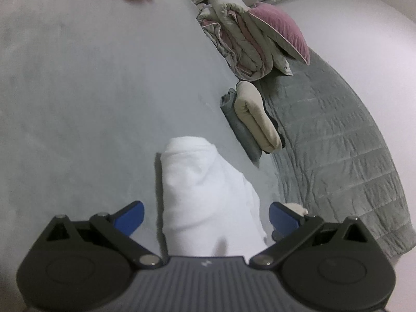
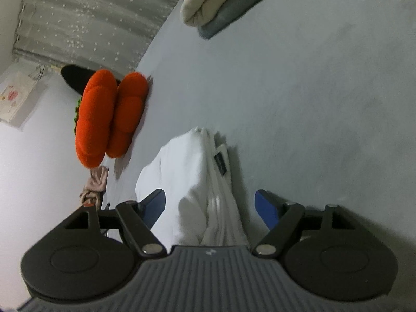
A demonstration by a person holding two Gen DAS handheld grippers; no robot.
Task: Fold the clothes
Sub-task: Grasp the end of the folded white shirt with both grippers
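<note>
Folded white garment [image 1: 205, 195], dark label at edge

Open bed sheet [image 1: 91, 91] is offered toward ten o'clock; two o'clock is blocked by stacked folded clothes [image 1: 253, 119].

garment [image 1: 205, 195]: white | bed [image 1: 91, 91]: pale grey | cushion [image 2: 109, 119]: orange-red | pillow [image 1: 280, 28]: mauve | quilt [image 1: 338, 143]: grey, stitched squares | curtain [image 2: 91, 20]: grey, white specks
</note>
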